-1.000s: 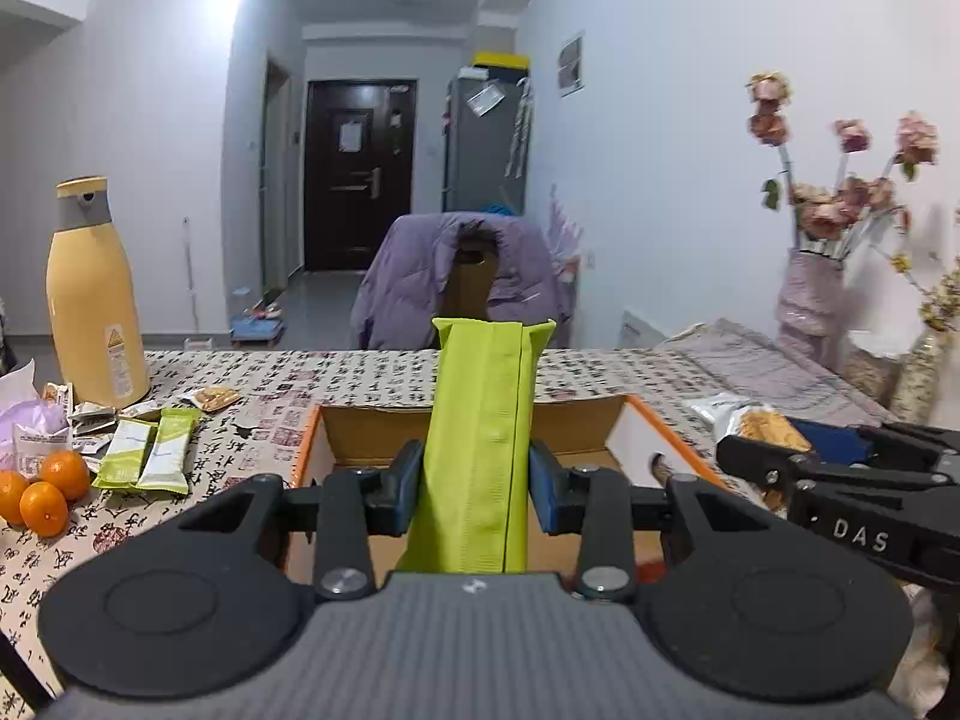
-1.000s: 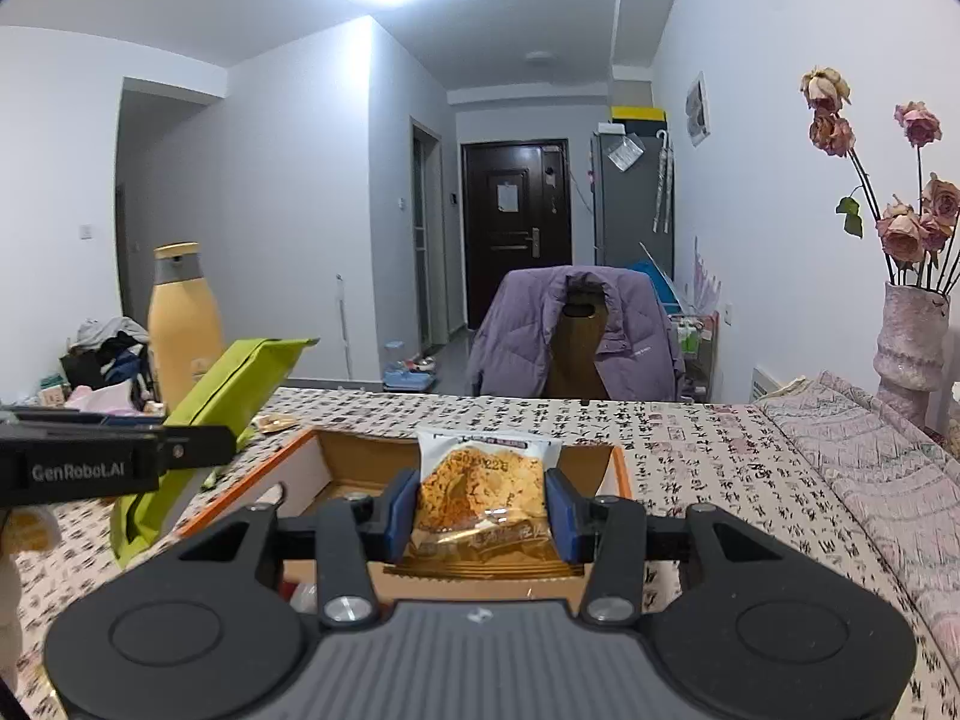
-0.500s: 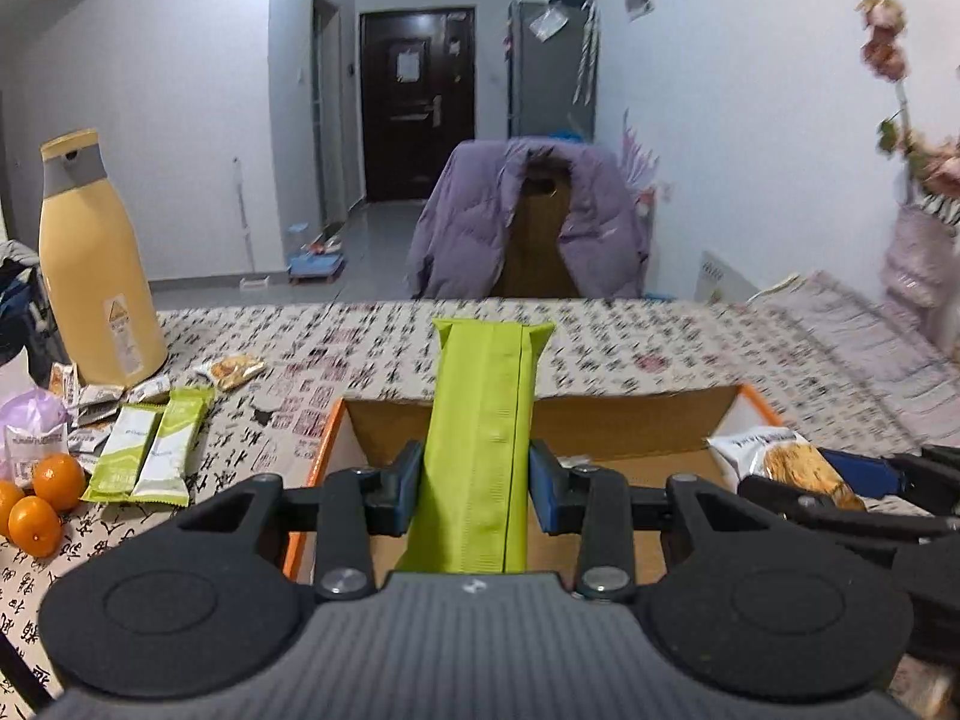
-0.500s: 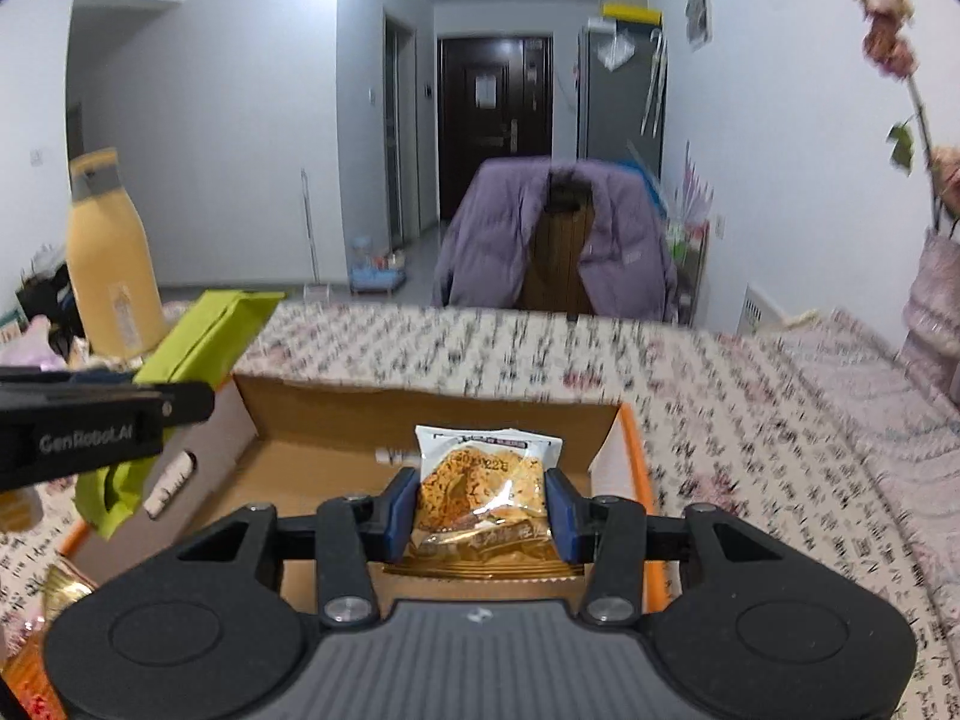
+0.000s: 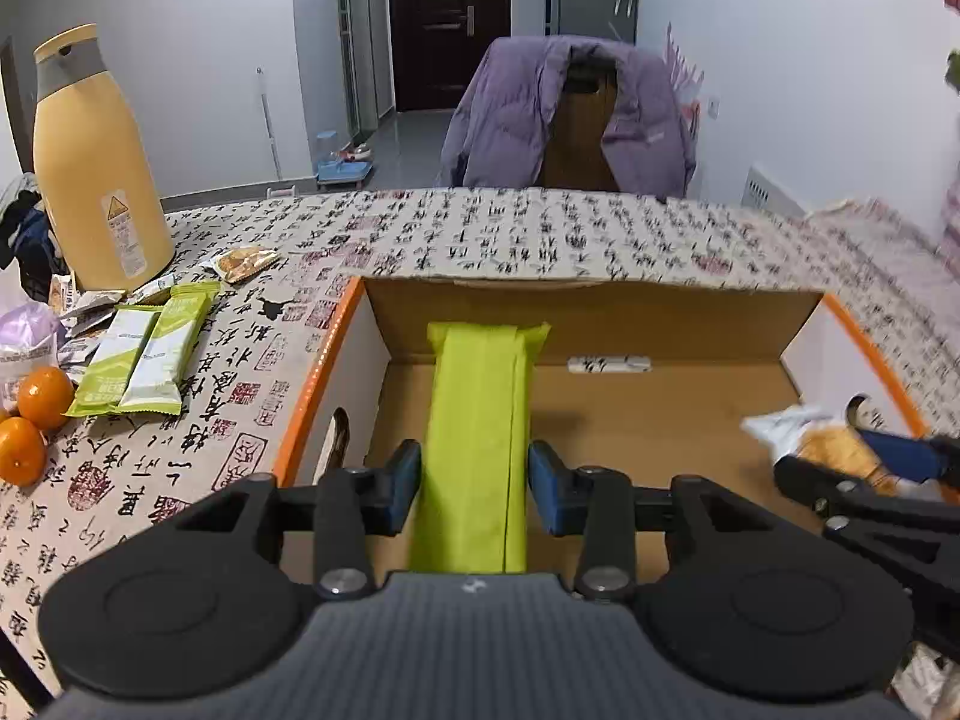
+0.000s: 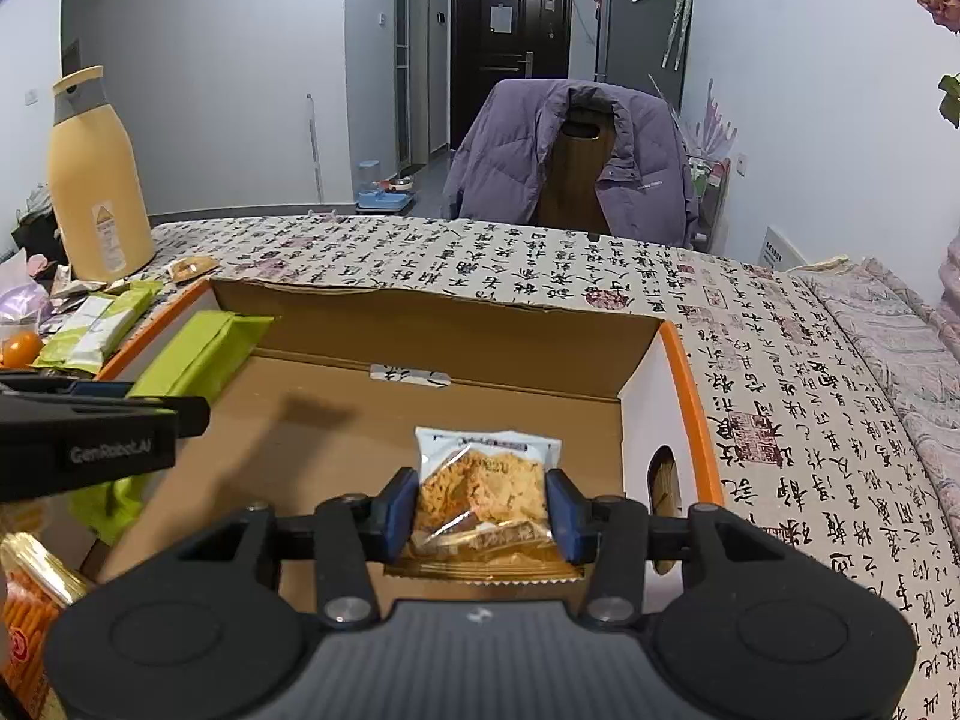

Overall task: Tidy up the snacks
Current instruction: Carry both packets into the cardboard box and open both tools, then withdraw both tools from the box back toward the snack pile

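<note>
An open cardboard box (image 5: 600, 294) with an orange rim (image 6: 690, 372) sits on the patterned tablecloth. My left gripper (image 5: 474, 480) reaches over the box's left half. A long green snack pack (image 5: 480, 420) lies between its blue pads; the jaws are opening, and the pads still touch the pack. The same pack (image 6: 198, 354) shows in the right wrist view, slanting down into the box. My right gripper (image 6: 480, 510) holds a clear packet of golden crisps (image 6: 486, 480) low over the box's right side; its jaws are opening too. That packet (image 5: 822, 438) appears at the right of the left wrist view.
A small white wrapped item (image 5: 609, 364) lies at the box's back wall. Left of the box are green bars (image 5: 144, 360), oranges (image 5: 36, 420), small wrappers and a tall yellow bottle (image 5: 96, 168). A chair with a purple jacket (image 5: 570, 114) stands behind the table. An orange pack (image 6: 30, 618) lies near left.
Both grippers moved forward and tipped down, from above the box's near edge to inside it. The green pack and the crisp packet came down with them, close to the box floor.
</note>
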{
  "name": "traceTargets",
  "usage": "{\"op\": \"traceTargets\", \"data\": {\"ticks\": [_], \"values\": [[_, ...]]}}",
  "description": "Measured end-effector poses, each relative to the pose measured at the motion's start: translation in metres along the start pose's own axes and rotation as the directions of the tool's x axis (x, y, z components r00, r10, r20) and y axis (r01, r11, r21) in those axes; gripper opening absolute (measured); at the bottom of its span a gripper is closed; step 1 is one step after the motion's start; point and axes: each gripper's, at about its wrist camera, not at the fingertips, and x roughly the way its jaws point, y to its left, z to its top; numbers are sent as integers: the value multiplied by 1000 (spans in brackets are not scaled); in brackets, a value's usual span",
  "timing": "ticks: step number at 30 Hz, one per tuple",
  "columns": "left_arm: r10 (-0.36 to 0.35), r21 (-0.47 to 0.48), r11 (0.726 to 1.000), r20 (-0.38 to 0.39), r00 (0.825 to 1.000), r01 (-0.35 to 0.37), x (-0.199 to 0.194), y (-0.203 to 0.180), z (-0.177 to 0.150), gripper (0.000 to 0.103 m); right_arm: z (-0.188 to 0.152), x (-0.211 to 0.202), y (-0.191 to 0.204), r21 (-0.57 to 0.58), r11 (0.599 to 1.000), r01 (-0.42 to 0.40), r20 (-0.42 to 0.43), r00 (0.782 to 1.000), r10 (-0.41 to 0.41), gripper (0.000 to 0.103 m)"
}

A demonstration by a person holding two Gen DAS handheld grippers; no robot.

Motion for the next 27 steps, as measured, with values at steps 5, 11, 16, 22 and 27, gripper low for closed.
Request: {"op": "traceTargets", "data": {"ticks": [5,11,16,22,27], "values": [[4,-28,1000,79,997,-2,-19,5,-1,92,-1,-7,-2,0,1000,7,18,1000,-7,93],[-15,-49,999,145,989,22,-39,8,-1,103,-5,-21,-6,13,1000,5,58,998,-6,103],[-1,-46,999,190,982,10,-58,9,-8,103,-9,-41,-6,12,1000,18,104,994,-19,103],[-25,-70,997,243,970,43,-91,17,-21,103,-25,-79,-7,14,1000,24,189,982,-26,103],[-66,-78,993,283,957,91,-119,26,-38,103,-45,-115,-7,0,999,37,261,965,-36,103]]}}
